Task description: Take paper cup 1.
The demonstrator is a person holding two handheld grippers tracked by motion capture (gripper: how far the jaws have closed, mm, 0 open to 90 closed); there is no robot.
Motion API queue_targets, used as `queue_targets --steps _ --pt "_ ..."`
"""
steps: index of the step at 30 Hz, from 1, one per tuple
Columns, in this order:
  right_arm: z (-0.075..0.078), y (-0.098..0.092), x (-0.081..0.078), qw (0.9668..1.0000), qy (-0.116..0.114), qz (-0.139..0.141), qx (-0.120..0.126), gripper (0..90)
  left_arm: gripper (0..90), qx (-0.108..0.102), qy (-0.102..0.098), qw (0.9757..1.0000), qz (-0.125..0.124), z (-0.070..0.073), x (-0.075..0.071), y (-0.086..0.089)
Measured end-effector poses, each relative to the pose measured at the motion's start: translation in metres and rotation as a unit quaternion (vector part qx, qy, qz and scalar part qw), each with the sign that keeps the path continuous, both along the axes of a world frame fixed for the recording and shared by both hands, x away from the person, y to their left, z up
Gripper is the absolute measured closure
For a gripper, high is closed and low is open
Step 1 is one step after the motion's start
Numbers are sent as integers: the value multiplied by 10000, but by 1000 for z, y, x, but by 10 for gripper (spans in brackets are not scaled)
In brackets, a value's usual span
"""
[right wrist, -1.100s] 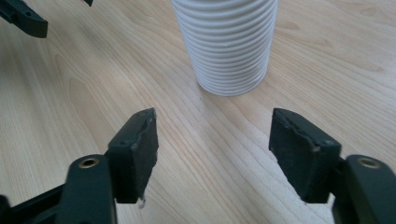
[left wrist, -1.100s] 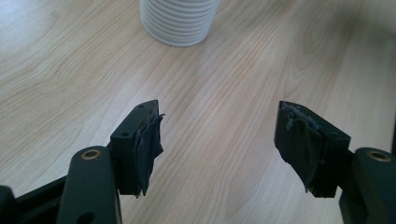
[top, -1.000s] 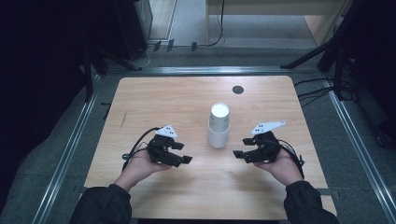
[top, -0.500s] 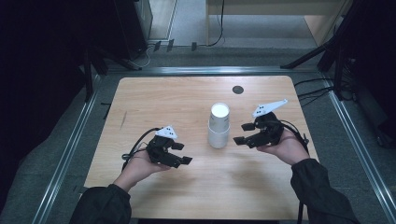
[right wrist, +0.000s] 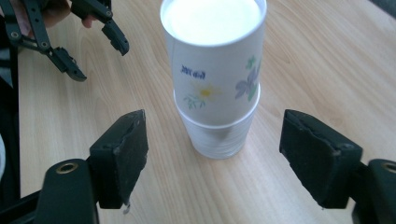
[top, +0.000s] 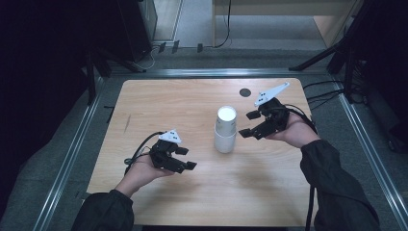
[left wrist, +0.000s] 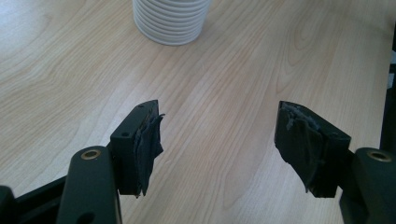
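A stack of white paper cups [top: 225,130] stands upright in the middle of the wooden table [top: 168,106]; the top cup carries a flower print [right wrist: 212,70]. My right gripper [top: 245,124] is raised just right of the stack's upper part and points at it. Its jaws have just been opening and now stand wide with nothing between them; the stack stands a little ahead of my right gripper [right wrist: 215,144]. My left gripper [top: 188,158] rests low to the stack's left, open and empty. The left gripper view has the stack's ribbed base [left wrist: 170,21] ahead of the left gripper [left wrist: 224,140].
A small black round spot [top: 245,92] sits on the table behind the stack. Metal rails [top: 72,154] frame the table on both sides and at the back. Cables [top: 322,96] lie off the right edge. Bare wood lies in front of the stack.
My right gripper has risen from the tabletop and moved toward the back, up beside the stack's top, and its jaws have spread wider. The left gripper and the stack have stayed put.
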State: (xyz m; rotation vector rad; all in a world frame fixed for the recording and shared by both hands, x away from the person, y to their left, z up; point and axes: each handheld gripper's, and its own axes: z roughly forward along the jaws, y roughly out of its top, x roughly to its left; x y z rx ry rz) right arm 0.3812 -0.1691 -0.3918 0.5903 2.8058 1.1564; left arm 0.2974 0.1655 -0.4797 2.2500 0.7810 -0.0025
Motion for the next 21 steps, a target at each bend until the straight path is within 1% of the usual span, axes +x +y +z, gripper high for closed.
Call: queue_targets --steps 1,2,5,7,8,9,12,13,17,21 --pt "2 2 1 10000 -7 35 -52 230 317 0 0 10000 0 0 0 0" --pt "2 2 1 10000 -7 35 -52 230 317 13 -2 10000 -1 0 0 0" --pt "7 8 7 9998 -8 172 -95 219 317 36 18 10000 -9 -1 0 0" --pt "8 12 11 9998 -2 156 -134 209 317 43 18 10000 -23 -1 0 -1" --pt "8 14 14 9998 8 152 -133 207 317 39 18 10000 -26 -1 0 -1" --pt "8 18 17 9998 65 155 -113 205 317 33 22 10000 -30 -1 0 0" --pt "6 22 20 9997 113 174 -108 203 317 19 18 10000 -22 0 0 0" --pt "4 26 22 9997 103 211 -109 201 317 19 16 10000 -20 0 0 0" --pt "1 33 24 9996 123 228 -129 193 317 4 32 10000 -2 0 0 1" --pt "2 43 27 9995 85 284 -105 192 307 -23 58 10000 -2 0 0 2"
